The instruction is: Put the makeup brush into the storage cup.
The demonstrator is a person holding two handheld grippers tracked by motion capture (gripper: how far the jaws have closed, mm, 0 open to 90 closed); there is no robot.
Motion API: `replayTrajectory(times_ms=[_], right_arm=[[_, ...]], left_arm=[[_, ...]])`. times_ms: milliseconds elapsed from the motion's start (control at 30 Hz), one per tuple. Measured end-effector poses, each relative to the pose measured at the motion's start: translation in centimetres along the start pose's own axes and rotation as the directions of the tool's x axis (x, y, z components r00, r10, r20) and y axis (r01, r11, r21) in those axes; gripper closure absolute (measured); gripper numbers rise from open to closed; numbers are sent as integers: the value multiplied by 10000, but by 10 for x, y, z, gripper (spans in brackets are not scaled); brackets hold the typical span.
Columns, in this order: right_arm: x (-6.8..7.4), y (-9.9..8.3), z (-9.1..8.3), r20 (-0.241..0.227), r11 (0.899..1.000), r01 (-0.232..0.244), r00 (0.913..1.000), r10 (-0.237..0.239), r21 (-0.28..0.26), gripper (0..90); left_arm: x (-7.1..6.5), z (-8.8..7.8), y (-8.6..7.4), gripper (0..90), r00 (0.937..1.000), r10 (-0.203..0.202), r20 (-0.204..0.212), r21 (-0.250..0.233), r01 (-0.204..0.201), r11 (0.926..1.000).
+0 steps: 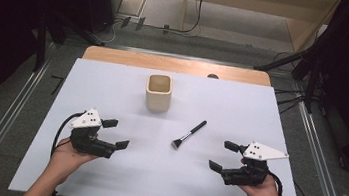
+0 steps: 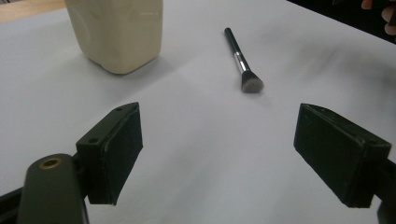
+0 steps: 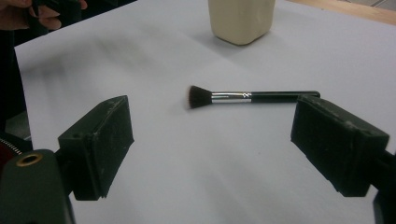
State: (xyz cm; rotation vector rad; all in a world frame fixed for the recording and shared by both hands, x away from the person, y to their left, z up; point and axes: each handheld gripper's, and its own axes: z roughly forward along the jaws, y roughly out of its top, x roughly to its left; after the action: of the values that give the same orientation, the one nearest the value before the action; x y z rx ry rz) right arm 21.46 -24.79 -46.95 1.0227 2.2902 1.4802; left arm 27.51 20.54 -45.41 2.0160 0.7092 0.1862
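A makeup brush (image 1: 188,133) with a black handle and silver ferrule lies flat on the white table top (image 1: 102,180), bristles toward the near side. Behind it stands a cream square cup (image 1: 158,92), upright and open at the top. My left gripper (image 1: 119,134) rests at the near left, open, nothing between its jaws; its own view shows the brush (image 2: 242,61) and cup (image 2: 116,32) ahead. My right gripper (image 1: 223,156) sits at the near right, open and empty. In its view the brush (image 3: 247,97) lies just beyond the jaws, with the cup (image 3: 241,19) farther back.
The white board lies on a wooden table (image 1: 176,64), whose far edge shows behind it. Metal rails (image 1: 321,161) run along both sides on the grey floor. Dark stands and cables (image 1: 312,64) crowd the far right; a person's hands hold both grippers.
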Motion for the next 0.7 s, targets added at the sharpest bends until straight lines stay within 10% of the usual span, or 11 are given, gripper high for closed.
replayTrajectory(times_ms=[700], right_arm=[[3,-1,4,151,9998,54,9999,-57,176,141]], left_arm=[[-8,25,12,165,9984,-3,560,524,-26,9986]])
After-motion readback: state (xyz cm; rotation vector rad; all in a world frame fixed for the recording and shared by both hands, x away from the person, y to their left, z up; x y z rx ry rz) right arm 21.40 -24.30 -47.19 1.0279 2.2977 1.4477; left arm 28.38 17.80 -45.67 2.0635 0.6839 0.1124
